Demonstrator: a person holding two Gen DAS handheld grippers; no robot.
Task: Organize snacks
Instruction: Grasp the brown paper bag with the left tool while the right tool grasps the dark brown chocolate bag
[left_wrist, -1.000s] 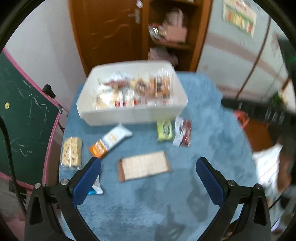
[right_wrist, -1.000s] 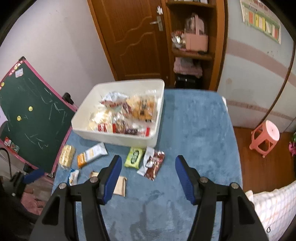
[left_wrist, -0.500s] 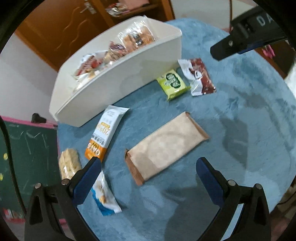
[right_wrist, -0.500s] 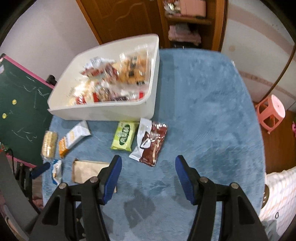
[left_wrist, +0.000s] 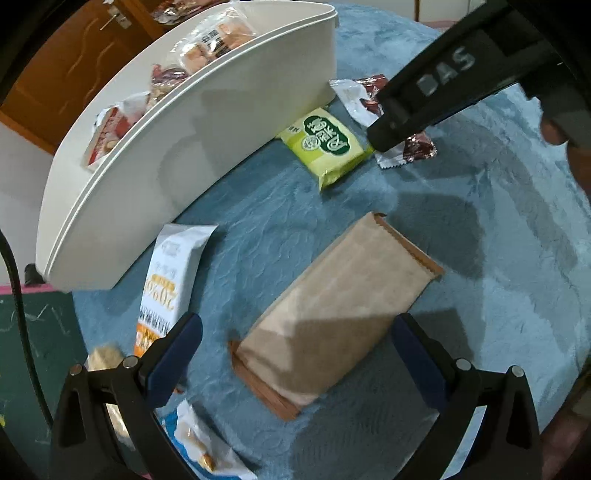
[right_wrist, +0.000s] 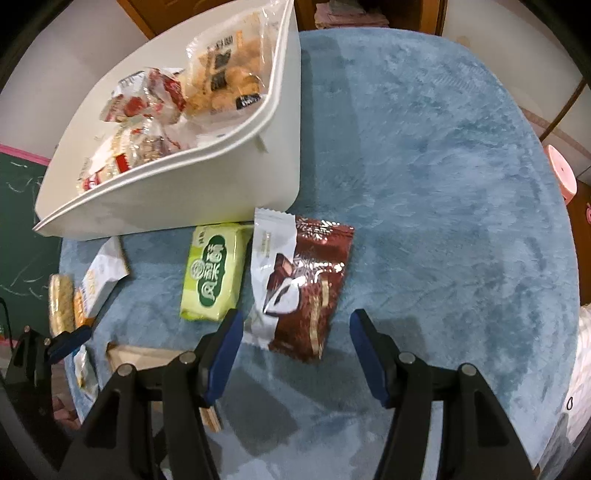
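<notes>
A white bin (left_wrist: 207, 122) (right_wrist: 207, 188) holds several wrapped snacks. On the blue cloth in front of it lie a tan flat packet (left_wrist: 332, 314), a green packet (left_wrist: 328, 146) (right_wrist: 214, 273), a brown-and-white chocolate packet (right_wrist: 299, 284) (left_wrist: 413, 149), a white-and-orange bar (left_wrist: 171, 273) (right_wrist: 99, 280), a cracker pack (right_wrist: 61, 302) and a small blue-white packet (left_wrist: 199, 446). My left gripper (left_wrist: 295, 354) is open, low over the tan packet, its jaws on either side of it. My right gripper (right_wrist: 295, 343) is open, just above the chocolate packet's near end.
The blue cloth (right_wrist: 443, 184) covers the table to its rounded edges. A green chalkboard (right_wrist: 18, 229) stands at the left. A pink stool (right_wrist: 563, 177) sits on the floor to the right. A wooden door (left_wrist: 74, 59) is behind the bin.
Both grippers have come down and forward toward the table. The left now straddles the tan packet; the right has closed in on the chocolate packet. Both stay open.
</notes>
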